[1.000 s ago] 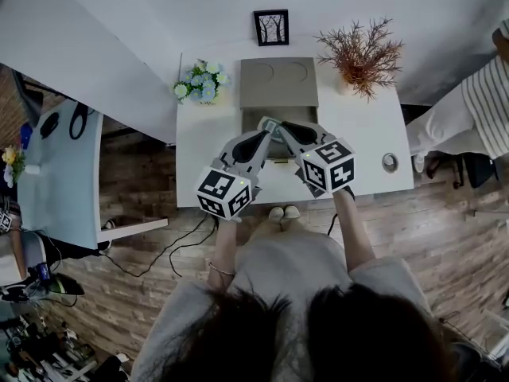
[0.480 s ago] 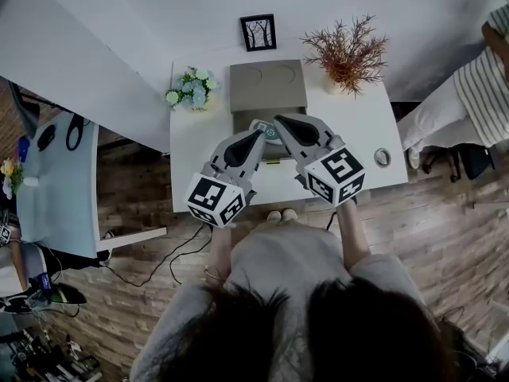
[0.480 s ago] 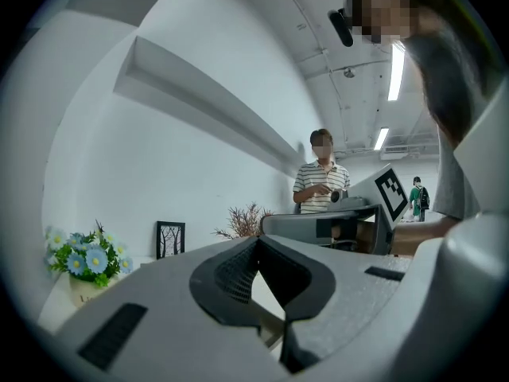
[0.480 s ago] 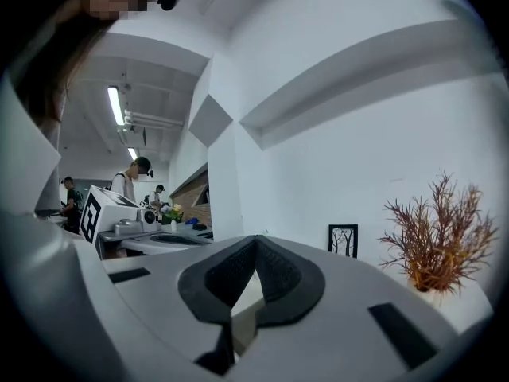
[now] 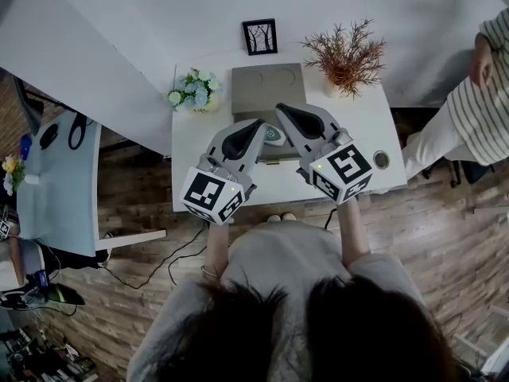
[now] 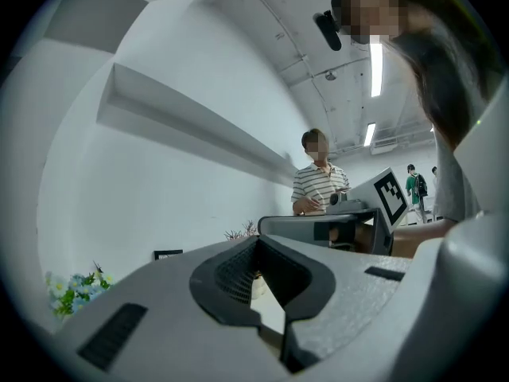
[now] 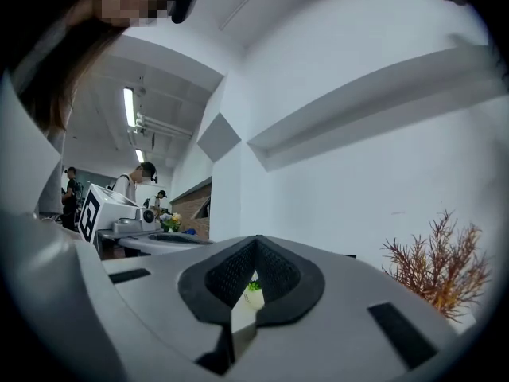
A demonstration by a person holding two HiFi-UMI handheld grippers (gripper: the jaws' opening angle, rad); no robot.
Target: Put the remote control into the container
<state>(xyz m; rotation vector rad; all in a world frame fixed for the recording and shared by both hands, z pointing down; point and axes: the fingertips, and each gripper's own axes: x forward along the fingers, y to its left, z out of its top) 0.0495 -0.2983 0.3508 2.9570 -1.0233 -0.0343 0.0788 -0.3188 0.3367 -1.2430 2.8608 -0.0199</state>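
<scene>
Your left claw [image 5: 258,124] and right claw [image 5: 280,108] are both clenched and empty, per gripper views. Only head view shows remote control [image 5: 274,134] lying inside container [image 5: 269,82], claws above container.

The head view looks steeply down onto the table [image 5: 374,118], left gripper [image 5: 258,122] and right gripper [image 5: 280,107]. The 2 gripper views look level, close along their jaws; all 3 share the dried plant [image 5: 346,52].
</scene>
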